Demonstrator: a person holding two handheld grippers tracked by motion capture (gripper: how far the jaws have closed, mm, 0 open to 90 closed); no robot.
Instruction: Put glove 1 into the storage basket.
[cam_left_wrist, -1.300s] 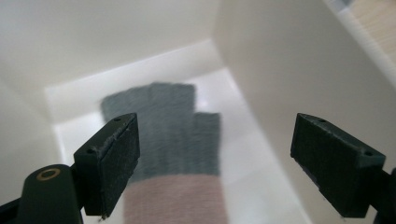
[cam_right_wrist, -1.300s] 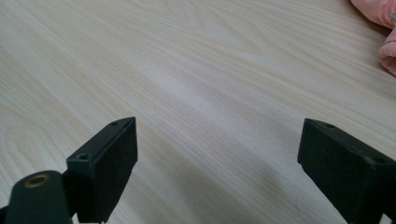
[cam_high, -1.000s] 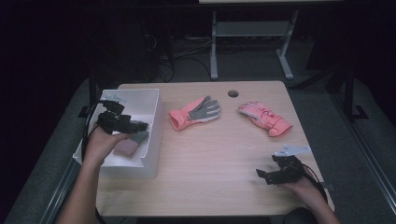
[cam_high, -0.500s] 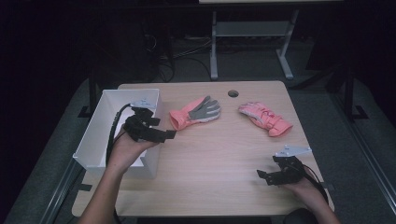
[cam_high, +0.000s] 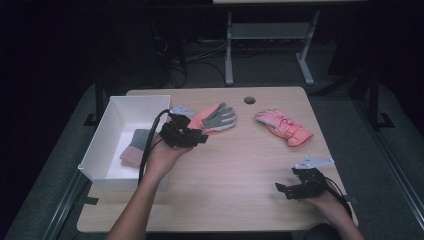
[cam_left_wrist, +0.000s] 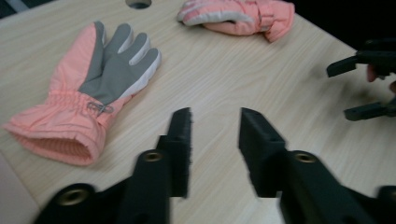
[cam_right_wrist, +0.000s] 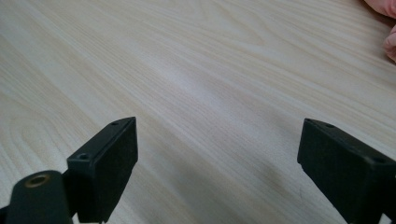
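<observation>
Lying inside the white box (cam_high: 107, 130) at the table's left edge is one glove (cam_high: 134, 148); the empty, part-open left gripper (cam_high: 200, 138) hovers beside the palm-up glove (cam_high: 214, 117); the right gripper (cam_high: 283, 189) gapes wide.

Cloth glove (cam_left_wrist: 93, 88), matt wood table (cam_left_wrist: 224, 79)

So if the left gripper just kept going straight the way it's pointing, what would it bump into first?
Probably bare wooden table: the left gripper, jaws open, aims between the palm-up pink and grey glove and the right gripper, though depth is unclear.
</observation>
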